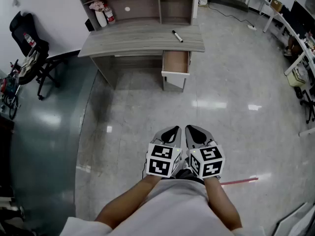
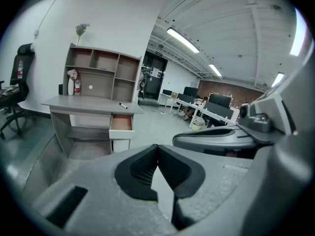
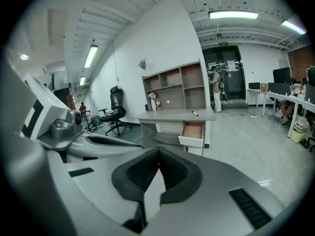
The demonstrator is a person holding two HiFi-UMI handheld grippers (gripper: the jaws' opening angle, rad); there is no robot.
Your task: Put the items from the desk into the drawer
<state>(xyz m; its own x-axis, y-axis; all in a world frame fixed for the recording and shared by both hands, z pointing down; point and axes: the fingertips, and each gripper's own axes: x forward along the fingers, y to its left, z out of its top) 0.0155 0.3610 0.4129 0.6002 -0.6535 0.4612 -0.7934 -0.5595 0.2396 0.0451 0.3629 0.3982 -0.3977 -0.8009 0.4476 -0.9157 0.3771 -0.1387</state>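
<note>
Marker [image 1: 177, 36] on desk [image 1: 133, 41], near its right front edge, long axis diagonal toward the front right corner. Open drawer [image 1: 175, 62] sits just below that edge. Left gripper [image 1: 172, 130] and right gripper [image 1: 193, 129] side by side, jaws pressed together, empty, well apart from desk. Marker straight ahead; neither gripper clearly nearer.

Office, desk [image 1: 142, 38], swivel chair [image 1: 29, 53], monitors [image 3: 281, 75]

A black marker [image 1: 177, 36] lies flat on the grey desk's [image 1: 133, 39] right end, just above the pulled-out wooden drawer [image 1: 175, 62].
</note>
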